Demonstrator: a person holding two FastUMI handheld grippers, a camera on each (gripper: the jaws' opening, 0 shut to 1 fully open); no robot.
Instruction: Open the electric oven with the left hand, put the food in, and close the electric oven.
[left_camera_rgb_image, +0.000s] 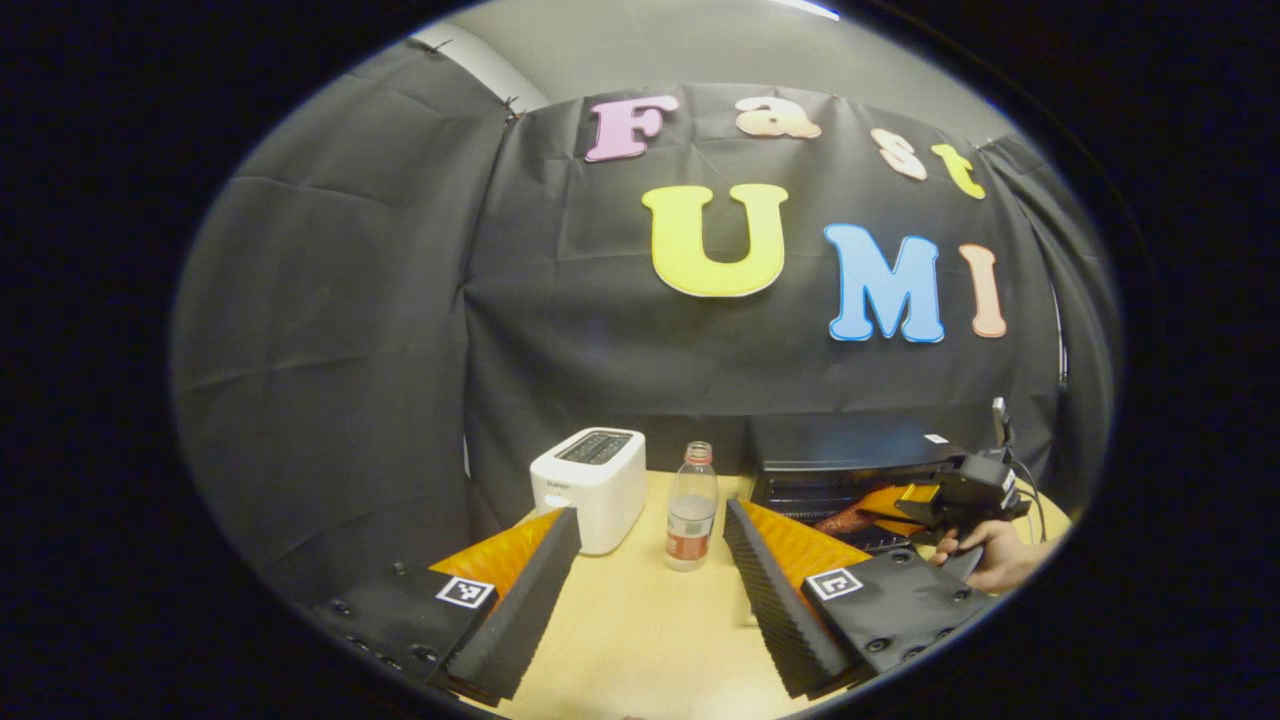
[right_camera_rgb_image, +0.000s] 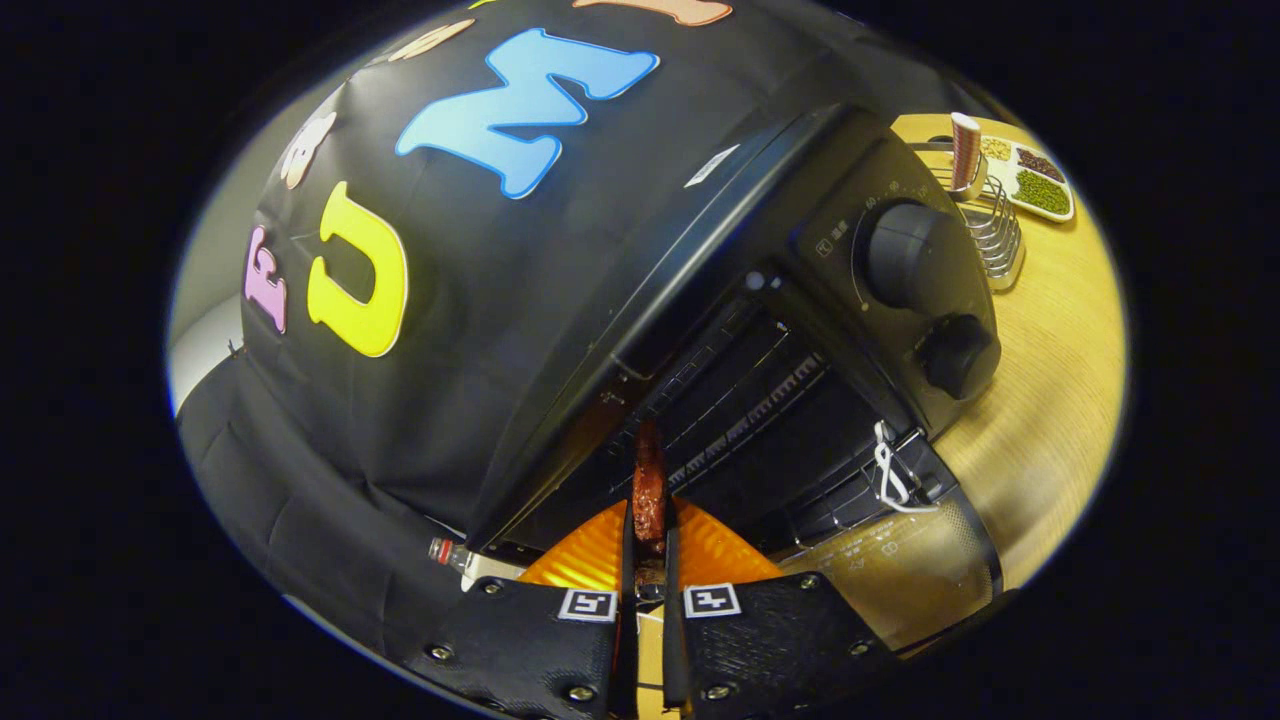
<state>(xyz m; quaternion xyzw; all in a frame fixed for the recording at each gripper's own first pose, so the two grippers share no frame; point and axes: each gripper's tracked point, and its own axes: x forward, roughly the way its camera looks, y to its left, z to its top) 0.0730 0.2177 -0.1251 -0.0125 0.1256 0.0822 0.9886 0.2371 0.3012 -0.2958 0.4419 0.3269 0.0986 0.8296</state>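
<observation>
In the left gripper view the left gripper (left_camera_rgb_image: 650, 590) hung over bare tan table (left_camera_rgb_image: 640, 640) with its ribbed black fingers (left_camera_rgb_image: 775, 600) spread wide and nothing between them. Ahead stood a white toaster (left_camera_rgb_image: 590, 488) and a clear plastic bottle (left_camera_rgb_image: 691, 508), a little apart, with open tabletop in front of both. To the right the black electric oven (left_camera_rgb_image: 840, 462) stood against the cloth wall, and a hand (left_camera_rgb_image: 990, 555) held the right gripper (left_camera_rgb_image: 880, 515) at the oven's mouth.

In the right gripper view the right gripper (right_camera_rgb_image: 648, 545) was pinched nearly closed on the food (right_camera_rgb_image: 649, 490), a long reddish-brown piece, both fingers pressing on it. Its far end reached into the open oven (right_camera_rgb_image: 780, 330), over the wire rack (right_camera_rgb_image: 760, 400). The oven door (right_camera_rgb_image: 890, 570) lay folded down below the opening. Two round knobs (right_camera_rgb_image: 915, 250) sat on the front panel. Beyond the oven stood a metal wire holder (right_camera_rgb_image: 990, 235) and a divided dish (right_camera_rgb_image: 1030, 175) of green and dark bits
</observation>
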